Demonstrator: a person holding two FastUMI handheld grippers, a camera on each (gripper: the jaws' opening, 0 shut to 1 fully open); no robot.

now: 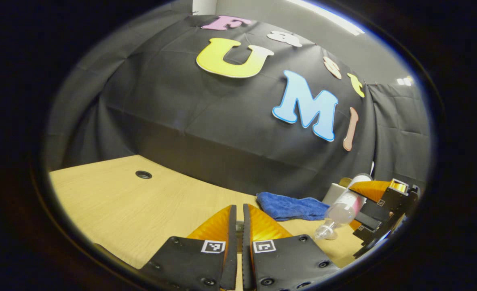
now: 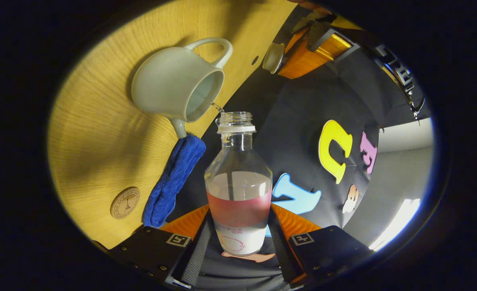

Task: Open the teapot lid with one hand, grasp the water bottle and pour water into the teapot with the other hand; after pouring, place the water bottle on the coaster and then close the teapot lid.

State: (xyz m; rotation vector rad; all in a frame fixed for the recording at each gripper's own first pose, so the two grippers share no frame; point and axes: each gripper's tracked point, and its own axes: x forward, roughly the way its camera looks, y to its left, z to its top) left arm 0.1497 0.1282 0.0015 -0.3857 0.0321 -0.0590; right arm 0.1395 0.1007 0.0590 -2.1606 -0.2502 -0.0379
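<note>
2 steps of the task look done and the 3rd is under way: the lid is off and the bottle is tipped over the pot. Nearest in the right gripper view, the right gripper [image 2: 238,226] has both fingers pressed on the water bottle [image 2: 238,190], which holds some clear water. Beyond its uncapped mouth a thin stream runs into the open white teapot [image 2: 169,87] on the wooden table [image 2: 93,141]; how full the pot is cannot be judged. A blue cloth [image 2: 172,182] lies beside the pot, and the round coaster [image 2: 124,203] waits bare. Farther off, the left gripper [image 2: 281,58] holds the teapot lid [image 2: 273,57]; in its own view its fingers [image 1: 227,234] sit nearly together. Setting the bottle on the coaster and replacing the lid remain.
</note>
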